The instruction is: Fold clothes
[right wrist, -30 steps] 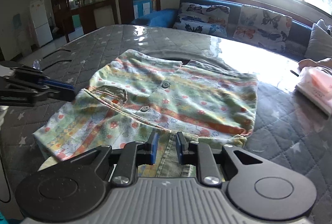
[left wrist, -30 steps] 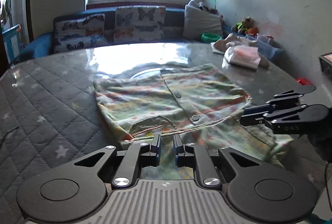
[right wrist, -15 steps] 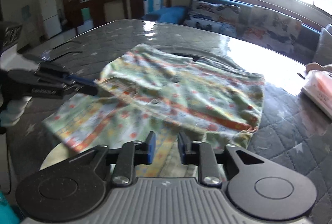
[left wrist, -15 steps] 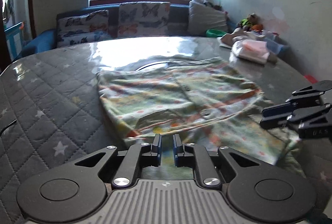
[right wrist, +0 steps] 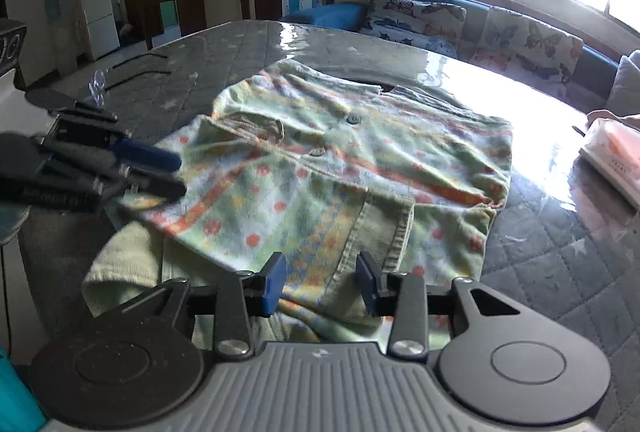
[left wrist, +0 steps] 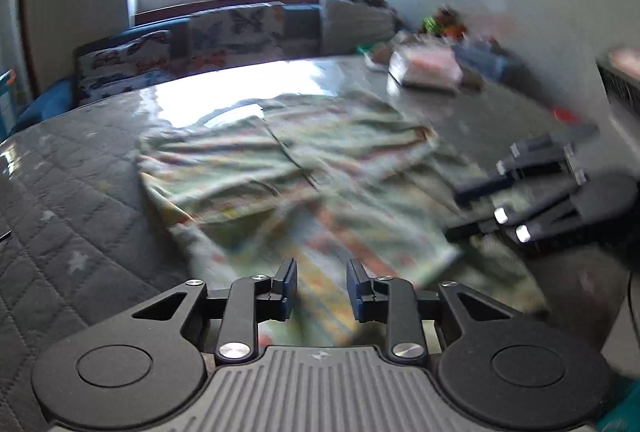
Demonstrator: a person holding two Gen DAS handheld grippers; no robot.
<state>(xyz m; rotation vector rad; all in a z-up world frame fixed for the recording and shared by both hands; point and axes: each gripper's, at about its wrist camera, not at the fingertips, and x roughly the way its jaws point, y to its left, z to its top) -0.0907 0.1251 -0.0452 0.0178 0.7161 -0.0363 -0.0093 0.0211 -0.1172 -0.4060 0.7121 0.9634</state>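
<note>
The quilted table carries the patterned shirt spread across its middle, hem toward me at 6 o'clock. A second ago both my grippers were clamped on that near edge; now I'm letting go. My right gripper has its jaws opening, cloth lying loose between the pads. My left gripper is opening too, fabric slack beneath it. I judge this fold laid down, so the next one can start.

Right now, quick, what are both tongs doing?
Left tongs: opening, pads clear of the flowery shirt lying below them.
Right tongs: opening too, holding nothing.
</note>
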